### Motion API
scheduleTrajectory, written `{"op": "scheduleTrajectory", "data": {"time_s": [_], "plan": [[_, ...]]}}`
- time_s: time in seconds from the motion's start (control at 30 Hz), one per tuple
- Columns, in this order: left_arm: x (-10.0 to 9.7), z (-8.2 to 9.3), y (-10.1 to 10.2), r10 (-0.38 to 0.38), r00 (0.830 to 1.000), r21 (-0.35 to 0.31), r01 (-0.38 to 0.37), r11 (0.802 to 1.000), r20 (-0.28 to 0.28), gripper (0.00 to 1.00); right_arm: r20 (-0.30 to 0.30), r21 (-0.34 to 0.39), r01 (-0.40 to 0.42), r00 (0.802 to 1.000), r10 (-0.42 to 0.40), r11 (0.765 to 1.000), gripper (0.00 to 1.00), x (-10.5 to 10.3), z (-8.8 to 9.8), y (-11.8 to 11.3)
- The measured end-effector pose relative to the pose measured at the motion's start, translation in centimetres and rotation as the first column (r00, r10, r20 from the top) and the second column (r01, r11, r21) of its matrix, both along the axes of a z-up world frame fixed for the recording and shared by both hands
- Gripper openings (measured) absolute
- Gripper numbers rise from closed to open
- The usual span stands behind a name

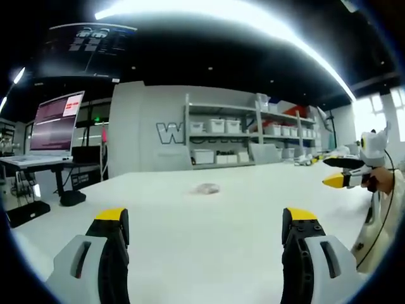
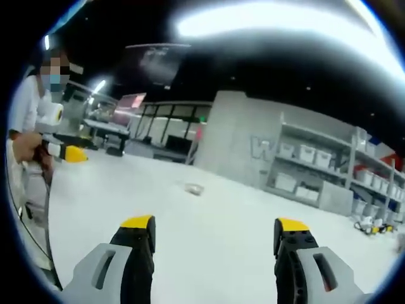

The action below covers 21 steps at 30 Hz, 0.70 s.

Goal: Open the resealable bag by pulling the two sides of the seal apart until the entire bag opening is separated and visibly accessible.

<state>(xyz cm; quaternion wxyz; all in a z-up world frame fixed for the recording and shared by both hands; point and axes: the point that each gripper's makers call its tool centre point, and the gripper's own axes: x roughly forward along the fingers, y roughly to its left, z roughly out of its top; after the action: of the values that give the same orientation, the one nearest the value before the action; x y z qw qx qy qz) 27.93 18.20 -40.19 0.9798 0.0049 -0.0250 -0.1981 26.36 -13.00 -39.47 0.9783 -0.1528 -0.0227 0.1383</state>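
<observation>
small clear resealable bag [image 1: 205, 188] lying flat near mid-bench on white bench [image 1: 190, 234], well apart from both grippers, left gripper [image 1: 205, 221] jaws wide, holding nothing, right gripper [image 2: 215, 231] jaws wide, holding nothing, laptop [image 1: 54, 130] beyond bench's far left edge, shelving [image 1: 253, 136] with bins behind

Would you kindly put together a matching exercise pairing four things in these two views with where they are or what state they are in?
Column one:
1. resealable bag
2. laptop
3. storage bins
4. left hand-held gripper

Column two:
A. on the grey shelving by the back wall
B. jaws wide apart, holding nothing
C. lying alone on the white table, far from both grippers
D. screen lit, on a stand at the table's left in the left gripper view

Pairs: 1-C, 2-D, 3-A, 4-B
</observation>
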Motion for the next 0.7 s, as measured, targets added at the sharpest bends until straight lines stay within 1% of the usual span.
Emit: {"op": "scheduleTrajectory", "data": {"time_s": [0.37,0.7], "plan": [[-0.01,-0.07,0.18,0.0,1.0,-0.002,0.0,1.0,-0.003,1.0,-0.015,-0.022,-0.008,1.0,0.007,1.0,0.77,0.23,-0.29,0.14],[0.1,-0.08,-0.02,-0.005,1.0,0.0,0.005,1.0,-0.005,1.0,-0.033,-0.065,-0.028,0.999,0.026,0.997,0.77,0.75,-0.52,0.56]]}}
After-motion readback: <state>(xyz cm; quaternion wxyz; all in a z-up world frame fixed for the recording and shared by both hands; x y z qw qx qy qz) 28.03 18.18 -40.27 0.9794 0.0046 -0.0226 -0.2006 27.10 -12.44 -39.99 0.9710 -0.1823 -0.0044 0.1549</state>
